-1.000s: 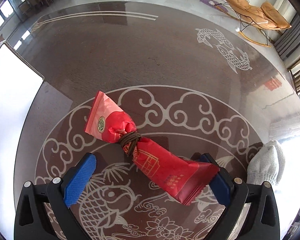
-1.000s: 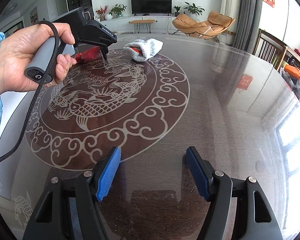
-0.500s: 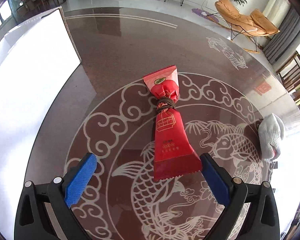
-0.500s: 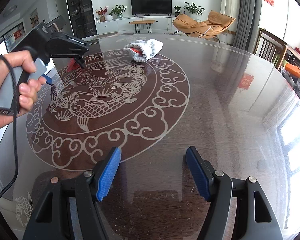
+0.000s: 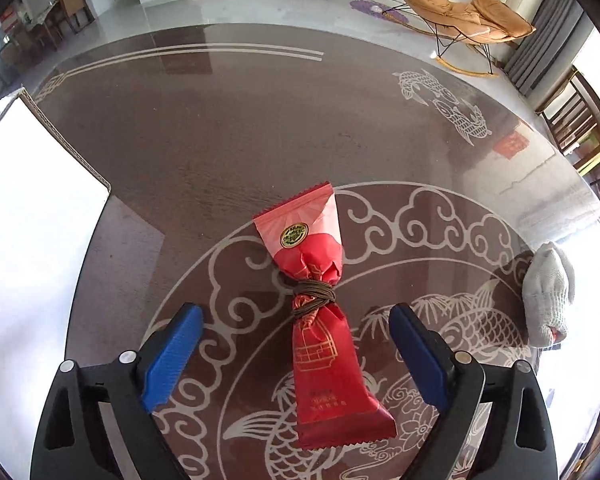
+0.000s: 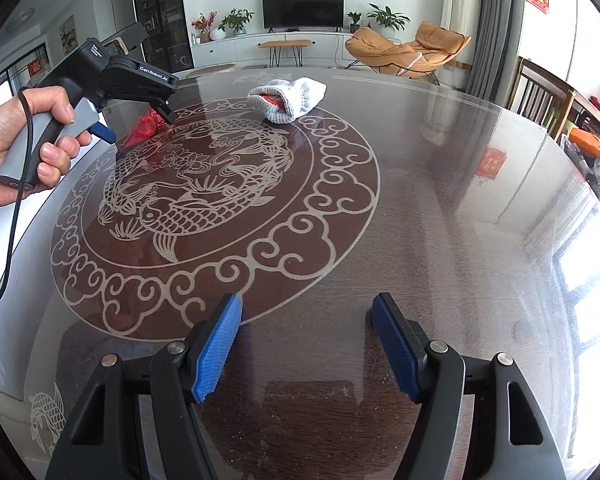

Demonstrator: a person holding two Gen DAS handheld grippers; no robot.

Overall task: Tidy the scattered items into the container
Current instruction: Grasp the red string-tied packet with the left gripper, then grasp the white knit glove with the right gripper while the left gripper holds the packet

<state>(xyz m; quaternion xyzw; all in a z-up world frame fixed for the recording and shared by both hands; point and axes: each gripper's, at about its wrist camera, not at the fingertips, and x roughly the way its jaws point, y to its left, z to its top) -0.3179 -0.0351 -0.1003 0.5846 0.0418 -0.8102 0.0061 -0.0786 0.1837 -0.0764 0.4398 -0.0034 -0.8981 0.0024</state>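
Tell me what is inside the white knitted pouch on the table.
Through the open mouth of the white knitted pouch, the right wrist view shows something red-orange tucked inside. Only that edge shows; the knit covers the rest, so what it is cannot be told.

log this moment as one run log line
left tongs: closing around red packet, no contact | right tongs: open, idle | glove: on table

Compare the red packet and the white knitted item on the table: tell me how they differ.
The red packet is glossy foil, cinched at its waist with brown cord; the white knitted item is soft, ribbed fabric with no tie. The packet lies stretched out long and flat between the left gripper's open jaws; the knitted item sits bunched, off to the side, clear of both grippers. Both rest on the patterned table, outside the container.
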